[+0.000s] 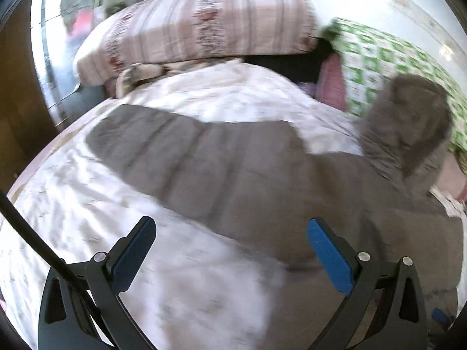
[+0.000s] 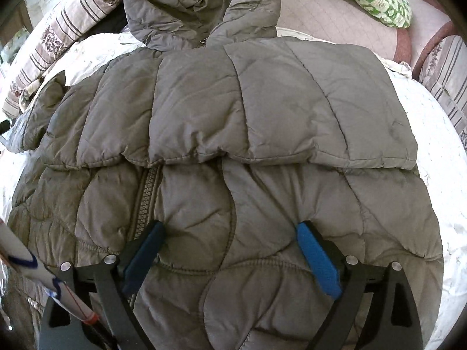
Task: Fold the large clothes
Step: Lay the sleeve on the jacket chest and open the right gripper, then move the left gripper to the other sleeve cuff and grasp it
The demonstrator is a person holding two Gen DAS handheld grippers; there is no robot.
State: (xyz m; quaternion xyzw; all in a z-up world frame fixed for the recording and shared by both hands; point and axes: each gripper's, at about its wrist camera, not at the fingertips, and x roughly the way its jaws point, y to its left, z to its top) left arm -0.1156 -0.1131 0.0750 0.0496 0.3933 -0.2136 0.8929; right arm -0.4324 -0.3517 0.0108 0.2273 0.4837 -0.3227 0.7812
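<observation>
The right tongs are hovering spread apart over the grey puffer jacket lying on the bed, one sleeve folded across it. The left tongs, also apart, are facing the other sleeve, seemingly stretched sideways beyond them.

A home bedroom: bed with pillows.
</observation>
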